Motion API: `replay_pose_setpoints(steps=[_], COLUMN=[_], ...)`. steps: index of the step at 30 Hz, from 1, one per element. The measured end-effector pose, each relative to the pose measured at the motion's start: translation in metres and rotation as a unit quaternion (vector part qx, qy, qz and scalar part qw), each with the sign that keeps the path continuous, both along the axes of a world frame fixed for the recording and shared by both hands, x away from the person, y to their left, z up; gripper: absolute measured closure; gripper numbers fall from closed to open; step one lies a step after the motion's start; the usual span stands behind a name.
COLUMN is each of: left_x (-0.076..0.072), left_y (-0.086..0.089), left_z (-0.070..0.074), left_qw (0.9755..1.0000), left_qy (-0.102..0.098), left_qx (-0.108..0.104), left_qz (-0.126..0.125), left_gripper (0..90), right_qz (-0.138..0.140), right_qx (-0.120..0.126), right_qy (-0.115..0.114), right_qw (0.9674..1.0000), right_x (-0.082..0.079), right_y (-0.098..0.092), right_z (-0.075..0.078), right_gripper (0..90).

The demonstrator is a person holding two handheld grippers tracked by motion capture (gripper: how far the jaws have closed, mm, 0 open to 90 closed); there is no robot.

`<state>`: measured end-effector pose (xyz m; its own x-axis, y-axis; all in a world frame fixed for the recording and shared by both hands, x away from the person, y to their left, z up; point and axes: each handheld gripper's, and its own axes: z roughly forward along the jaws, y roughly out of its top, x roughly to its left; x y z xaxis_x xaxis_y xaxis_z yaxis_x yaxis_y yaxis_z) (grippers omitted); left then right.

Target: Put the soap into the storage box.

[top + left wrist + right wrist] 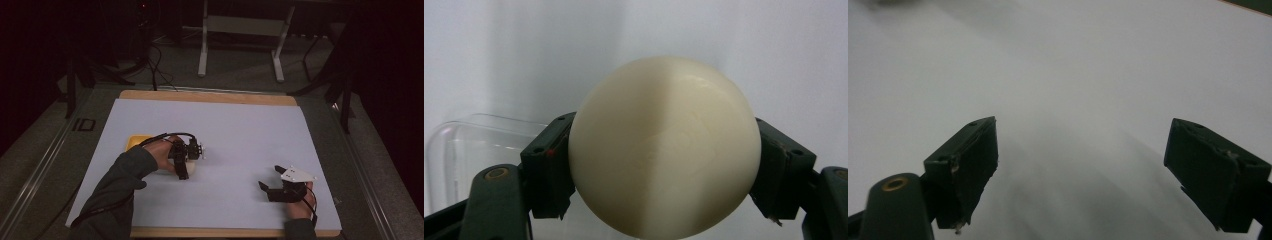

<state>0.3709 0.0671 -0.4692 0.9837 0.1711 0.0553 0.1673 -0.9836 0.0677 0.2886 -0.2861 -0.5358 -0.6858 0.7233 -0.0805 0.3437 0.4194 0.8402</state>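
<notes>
A smooth cream-white ball (664, 150) sits between both black pads of my left gripper (664, 167), which is shut on it. In the high view this gripper (190, 161) is left of the table's middle, held by a hand in a dark sleeve, with the ball (193, 168) showing pale under it. My right gripper (269, 177) rests near the front right of the white sheet. Its jaws stand wide apart, with nothing between them, over bare white surface (1098, 150).
A clear plastic container (469, 145) lies behind the ball at the left. A yellow flat piece (135, 142) shows beside the left wrist. The white sheet (240, 125) covers a wooden board (210, 96); a white stand's legs (202, 60) rise beyond the table.
</notes>
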Motion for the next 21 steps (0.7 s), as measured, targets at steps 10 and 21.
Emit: replay_pose_setpoints(steps=[10, 21], left_x=[0.002, 0.004], left_y=[0.008, 0.018], left_z=[0.008, 0.014], left_qw=[0.9999, 0.9997], left_qy=[-0.007, -0.006], left_qx=[-0.007, -0.009], left_qz=[0.01, 0.02], left_gripper=[24.6, 24.5], right_qz=[0.0, 0.0], right_qx=[0.001, 0.001], right_qy=[-0.001, -0.001], right_qw=[1.0, 1.0], right_x=[0.0, 0.0], right_y=[0.0, 0.0], right_z=[0.0, 0.0], right_gripper=[13.9, 13.9])
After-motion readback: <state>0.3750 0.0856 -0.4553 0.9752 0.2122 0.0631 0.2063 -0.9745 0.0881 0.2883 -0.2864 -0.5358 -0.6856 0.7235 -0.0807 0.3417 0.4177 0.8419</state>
